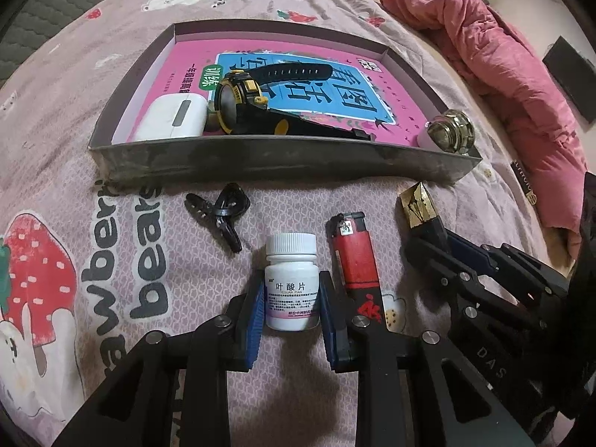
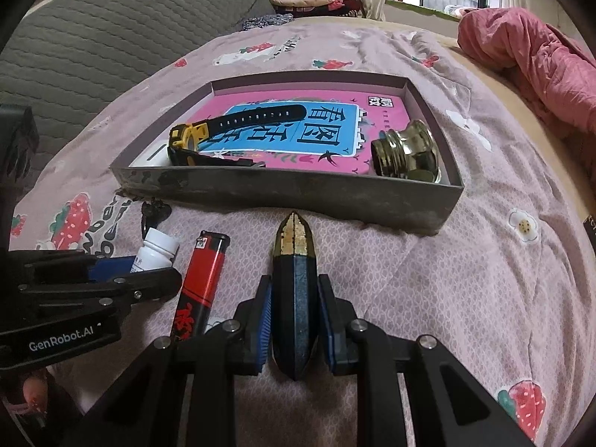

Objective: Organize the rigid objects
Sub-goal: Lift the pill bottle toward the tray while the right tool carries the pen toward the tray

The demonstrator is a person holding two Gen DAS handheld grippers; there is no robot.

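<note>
The left gripper (image 1: 291, 311) has its blue pads either side of a white pill bottle (image 1: 291, 279), low on the body; the pads look to be touching or nearly so, and I cannot tell if it is truly clamped. The right gripper (image 2: 294, 326) brackets a dark blue and gold pointed piece (image 2: 294, 287) lying on the bedspread (image 2: 428, 260), pads close to its sides, grip again unclear.

Between the two lies a red lighter (image 1: 355, 257), just beside the bottle. A black clip (image 1: 223, 212) sits further left. Ahead stands the tray (image 1: 260, 162), already holding a watch (image 1: 246, 100), a white case (image 1: 169, 117) and a brass knob (image 1: 450, 130) on a pink book (image 1: 391, 111).

Risks, as I judge them: the bottle is smooth and round, held low, so it could pivot or slip out when lifted. The pointed piece tapers, so the pads may squeeze it forward and out. The soft bedding gives under pressure, which may spoil either grip. The left finger nearest the lighter could nudge it. The tray's near wall is tall enough to catch a low carry.
</note>
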